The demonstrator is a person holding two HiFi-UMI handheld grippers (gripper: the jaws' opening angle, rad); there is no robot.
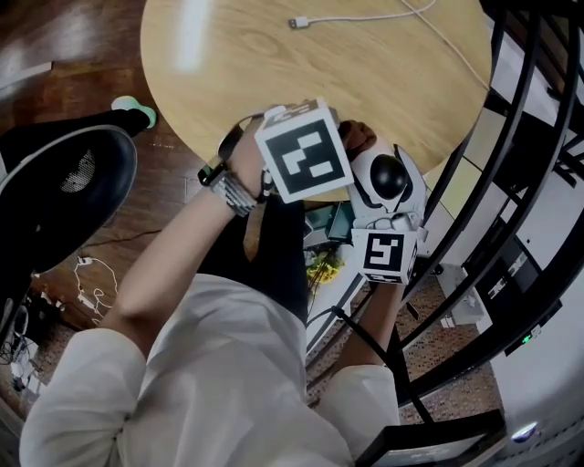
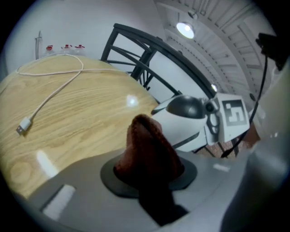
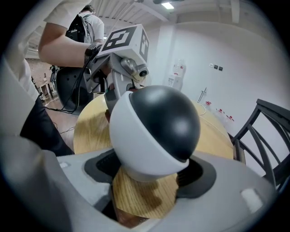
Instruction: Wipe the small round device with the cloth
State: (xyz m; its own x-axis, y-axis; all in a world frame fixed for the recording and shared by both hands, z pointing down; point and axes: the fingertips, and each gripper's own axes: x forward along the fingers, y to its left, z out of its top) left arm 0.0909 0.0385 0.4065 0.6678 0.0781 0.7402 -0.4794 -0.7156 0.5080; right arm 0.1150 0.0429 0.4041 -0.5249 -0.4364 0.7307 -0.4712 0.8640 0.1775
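The left gripper (image 2: 152,176), fingers clenched on the cloth (image 2: 147,145), sits just left of the small round device (image 3: 156,127) pinched by the right gripper (image 3: 149,183) (contact unclear).

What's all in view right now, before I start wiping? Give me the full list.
table: one, round, light wood, in front of the person
cable: one, white, lying on the table's far side
round device: one, white with a black dome, off the near table edge
cloth: one, brown, bunched up, close beside the round device
office chair: one, black, on the floor at the left
green object: one, on the floor by the table; too small to identify
metal frame: black curved bars, right of the table
left gripper: grey, shut on the cloth
right gripper: grey, shut on the round device
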